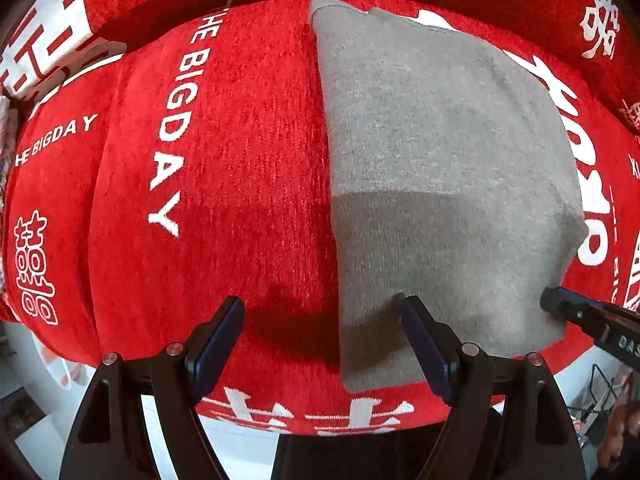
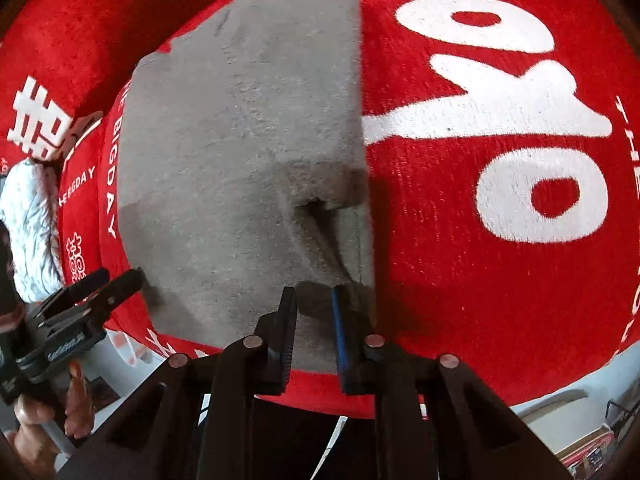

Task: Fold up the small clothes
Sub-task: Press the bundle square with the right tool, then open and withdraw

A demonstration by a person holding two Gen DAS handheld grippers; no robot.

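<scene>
A grey knitted garment (image 1: 440, 152) lies folded into a rectangle on the red cover (image 1: 240, 184). It also shows in the right wrist view (image 2: 248, 144), with a crease and a small pocket of folded cloth near its right near corner. My left gripper (image 1: 322, 312) is open over the garment's left near corner, one finger above the red cover and one above the grey cloth. My right gripper (image 2: 314, 300) has its fingers a narrow gap apart, just above the garment's near edge, holding nothing. It shows at the right edge of the left wrist view (image 1: 560, 304).
The red cover (image 2: 500, 280) with white lettering spreads over a cushioned surface with a raised back. A white quilted item (image 2: 28, 232) lies at the far left. The cover's near edge drops off to a pale floor (image 2: 560, 404) below.
</scene>
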